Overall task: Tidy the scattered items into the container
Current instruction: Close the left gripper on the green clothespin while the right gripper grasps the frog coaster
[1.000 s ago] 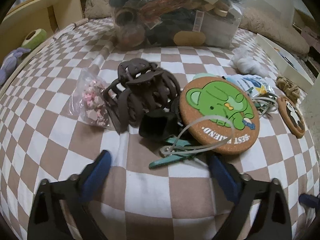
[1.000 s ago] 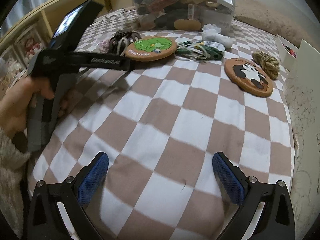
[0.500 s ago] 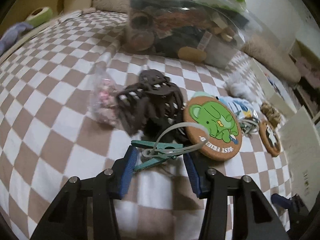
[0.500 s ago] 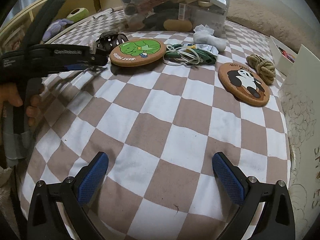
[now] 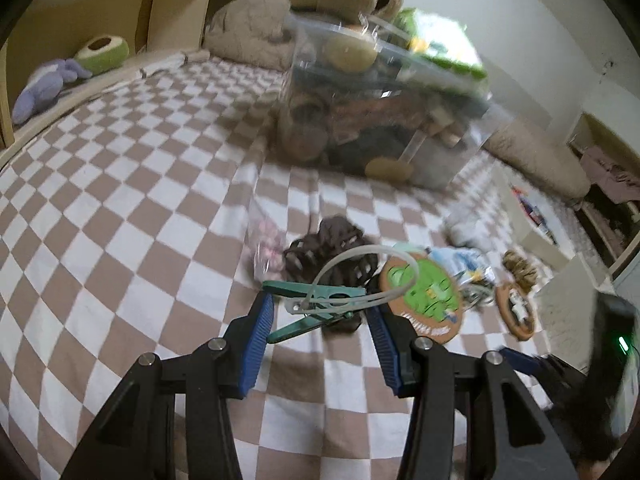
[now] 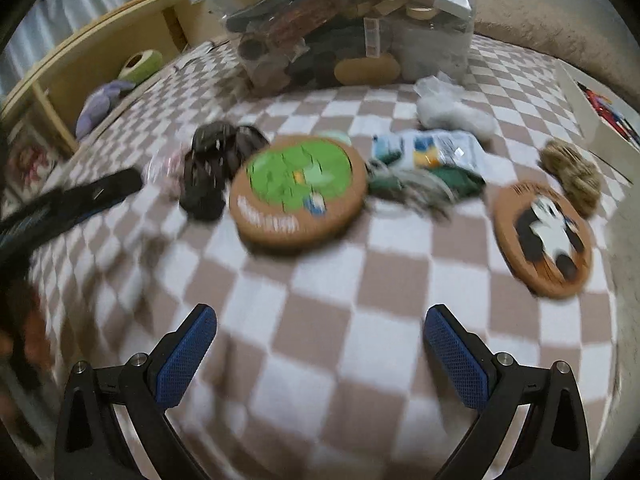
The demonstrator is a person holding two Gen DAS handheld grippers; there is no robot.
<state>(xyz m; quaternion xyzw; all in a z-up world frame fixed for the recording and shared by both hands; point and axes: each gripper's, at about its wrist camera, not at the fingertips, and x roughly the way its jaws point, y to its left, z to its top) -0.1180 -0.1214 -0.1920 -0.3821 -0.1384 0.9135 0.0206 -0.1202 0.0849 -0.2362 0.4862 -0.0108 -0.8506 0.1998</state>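
While the green clothes peg (image 5: 316,307) with its pale loop of cord (image 5: 362,276) sits pinched between the blue pads of the left gripper (image 5: 320,316), it seems to be off the checkered blanket (image 5: 120,216), and the view tilts toward the clear plastic container (image 5: 384,120) at the far end of the bed. That tilt suggests the peg is being carried there for dropping in, though the blur makes the height hard to judge. The grip falls on the peg's sides, near its rear, so the cord dangles forward and free.

Just beyond the peg lie the dark hair claws (image 5: 332,252), a small bag of pink bits (image 5: 266,248) to their left, and the round green coaster (image 5: 424,292) to their right. Farther right are a blue and white packet (image 6: 428,152), a tangle of green cord (image 6: 424,184), a white wad (image 6: 452,112), the panda coaster (image 6: 548,240) and a knotted rope ball (image 6: 576,176). All of these are still out on the blanket, so most of the tidying remains.

The right gripper (image 6: 320,356) hangs low over bare blanket with its jaws spread wide and nothing between them, facing the pile, probably ready to take the next piece. The container already looks heaped high, so a drop near the middle would likely be safest.
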